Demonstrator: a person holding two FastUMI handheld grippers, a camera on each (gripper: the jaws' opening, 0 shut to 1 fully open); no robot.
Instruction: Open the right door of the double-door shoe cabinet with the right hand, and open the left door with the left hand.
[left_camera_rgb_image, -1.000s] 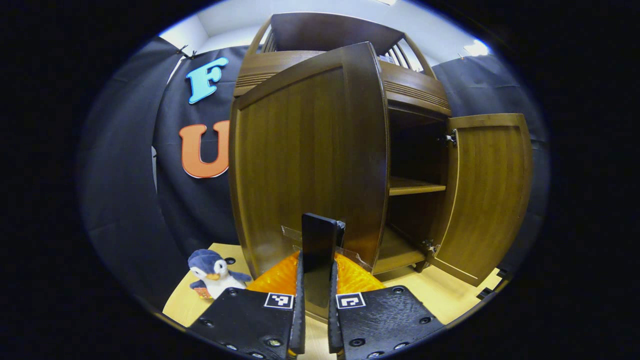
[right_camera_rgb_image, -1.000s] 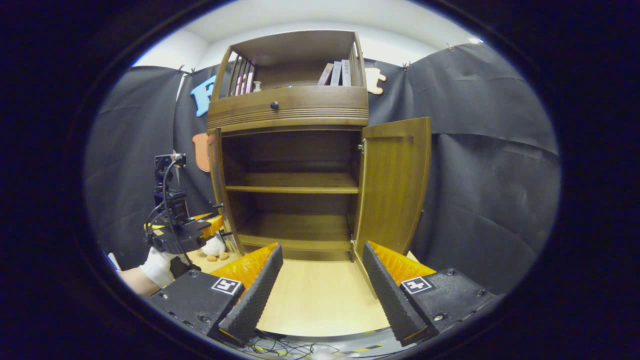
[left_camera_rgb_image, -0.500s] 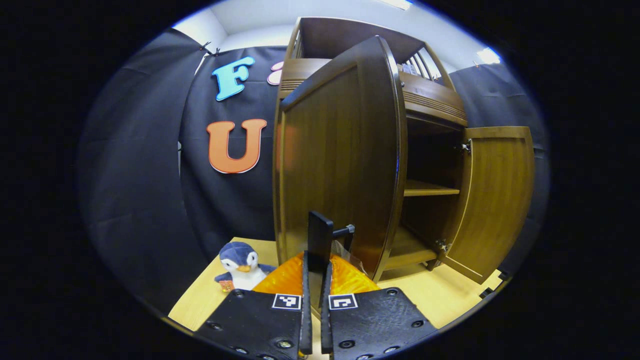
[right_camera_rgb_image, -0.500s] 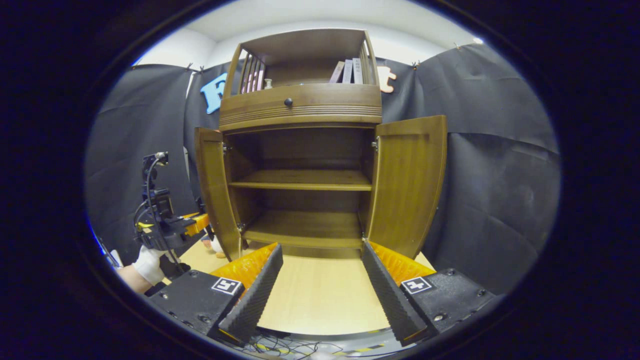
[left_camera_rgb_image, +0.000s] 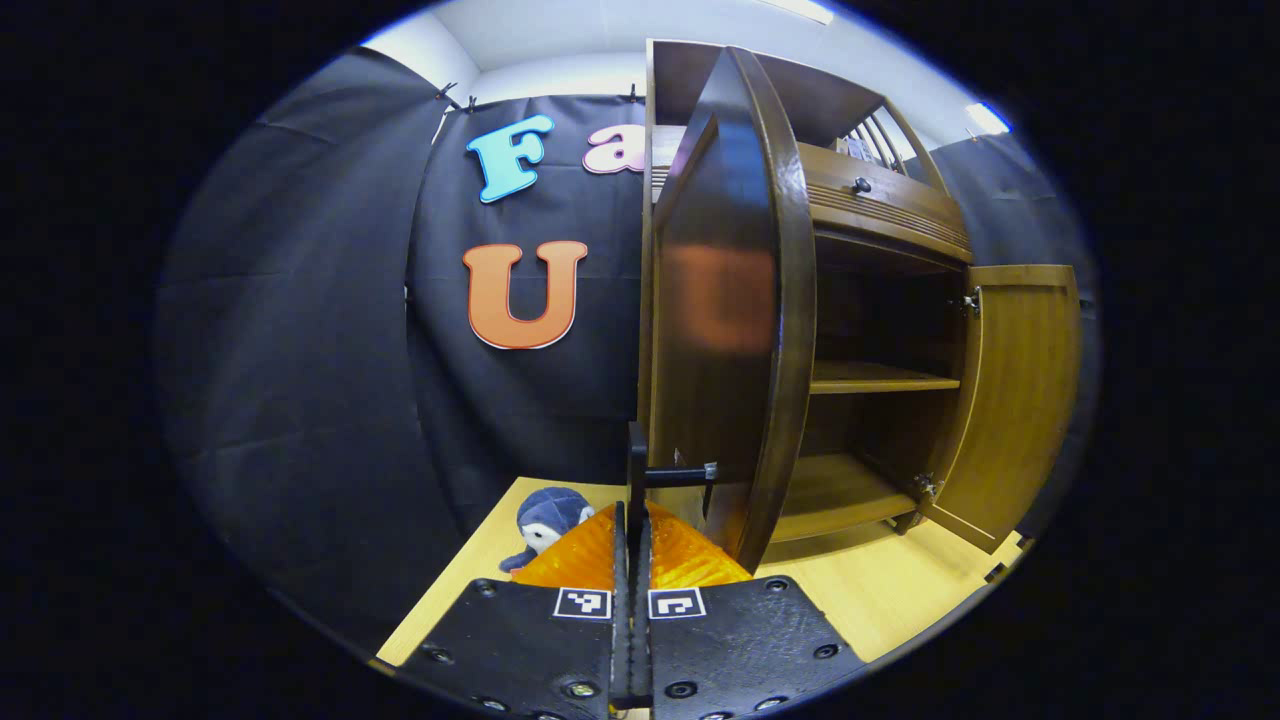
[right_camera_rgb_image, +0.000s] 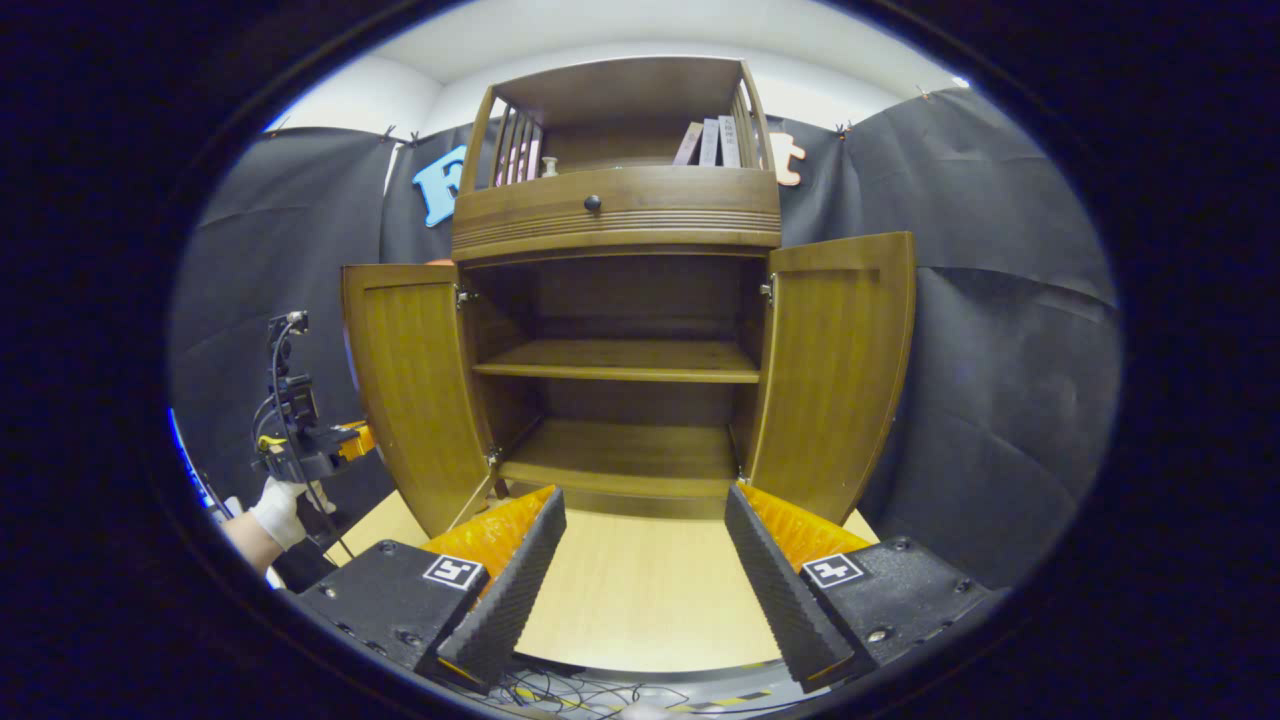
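Note:
The brown shoe cabinet (right_camera_rgb_image: 615, 215) stands with both doors swung out. In the left gripper view, my left gripper (left_camera_rgb_image: 633, 512) is shut on the thin dark handle (left_camera_rgb_image: 637, 470) of the left door (left_camera_rgb_image: 725, 330), which I see nearly edge-on. The right door (left_camera_rgb_image: 1020, 400) hangs wide open beyond it. In the right gripper view, my right gripper (right_camera_rgb_image: 645, 497) is open and holds nothing, a short way back from the cabinet's bottom shelf (right_camera_rgb_image: 620, 455). The left door (right_camera_rgb_image: 420, 390) and right door (right_camera_rgb_image: 835, 370) flank the shelves. The left gripper (right_camera_rgb_image: 300, 445) sits far left, held by a gloved hand (right_camera_rgb_image: 270, 500).
A plush penguin (left_camera_rgb_image: 545, 512) sits on the light wooden table (right_camera_rgb_image: 630, 600) left of the cabinet, just beyond my left gripper. Books (right_camera_rgb_image: 710, 142) stand on the cabinet's top shelf above a drawer with a knob (right_camera_rgb_image: 592, 203). Black cloth walls surround the booth. Cables lie at the table's near edge.
The left door has swung further out to the left, from edge-on to wide open, with my left gripper still on its handle. My right gripper stays open and barely moves.

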